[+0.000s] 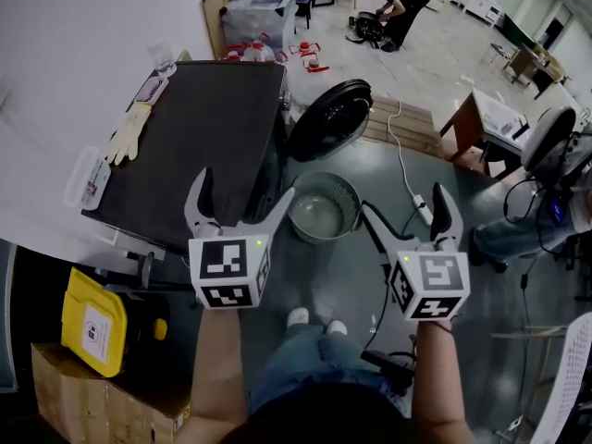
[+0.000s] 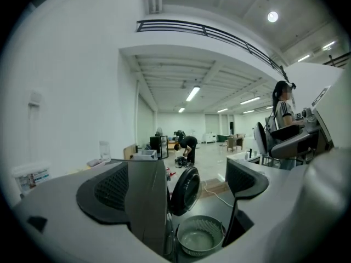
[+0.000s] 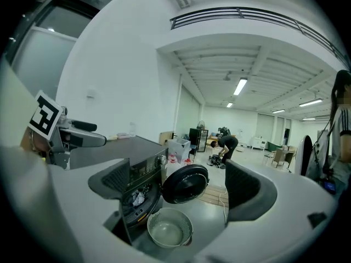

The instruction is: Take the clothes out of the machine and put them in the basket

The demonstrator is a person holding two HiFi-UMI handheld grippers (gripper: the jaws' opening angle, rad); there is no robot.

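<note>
Grey perforated plastic forms the round basket (image 1: 323, 207), which stands on the floor near the middle of our head view with its bare bottom showing. At its 9 o'clock, just beside it, is the black boxy front-loading washing machine (image 1: 203, 146). The machine's dark round door (image 1: 330, 118) hangs swung open at the basket's 12 o'clock. In the right gripper view we see a pale crumpled cloth (image 3: 137, 198) lying inside the drum opening, at 10 o'clock from the basket; the clothes are in the machine.

We hold the left gripper (image 1: 245, 192) in the air at 8 o'clock from the basket, over the machine's front edge. Its jaws are spread wide with nothing between them. The right gripper (image 1: 405, 213) hovers at the basket's 3 o'clock, above the floor, jaws likewise parted and bare. Neither touches anything.

On the machine's flat top, towards 10 o'clock, lies a cream rubber glove (image 1: 128, 132). At 7 o'clock a yellow plastic container (image 1: 92, 322) rests on a brown cardboard box (image 1: 83, 391). A white power strip (image 1: 424, 213) lies on the floor near the right gripper.
</note>
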